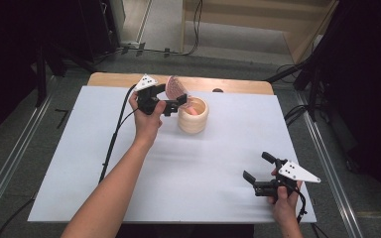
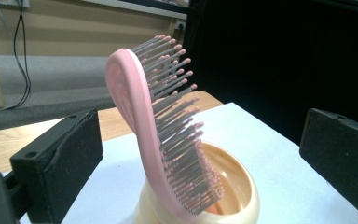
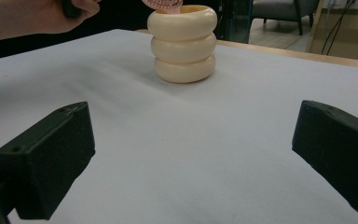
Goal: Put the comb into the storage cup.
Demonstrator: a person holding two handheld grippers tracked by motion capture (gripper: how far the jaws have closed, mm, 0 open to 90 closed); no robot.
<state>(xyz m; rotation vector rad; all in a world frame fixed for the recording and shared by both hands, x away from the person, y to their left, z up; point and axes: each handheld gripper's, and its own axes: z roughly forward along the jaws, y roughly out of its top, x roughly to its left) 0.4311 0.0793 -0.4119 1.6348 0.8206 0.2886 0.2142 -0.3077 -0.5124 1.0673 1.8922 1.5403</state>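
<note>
A pink hairbrush (image 1: 175, 88) with grey bristles stands handle-down in a cream ribbed cup (image 1: 193, 115) at the back middle of the white sheet. It leans out to the cup's left. My left gripper (image 1: 177, 104) is open around the brush head. In the left gripper view the hairbrush (image 2: 168, 140) rises from the cup (image 2: 242, 196) between the two wide-apart jaws, touching neither. My right gripper (image 1: 257, 166) is open near the front right, holding nothing. Its view shows the cup (image 3: 183, 44) farther off, with the brush bristles (image 3: 163, 3) at its top.
A white sheet (image 1: 178, 168) covers most of the wooden table (image 1: 119, 79). The left gripper's black cable (image 1: 113, 139) trails over the sheet's left side. The left hand (image 3: 37, 16) is at the right gripper view's top left. Floor rails run along both table sides.
</note>
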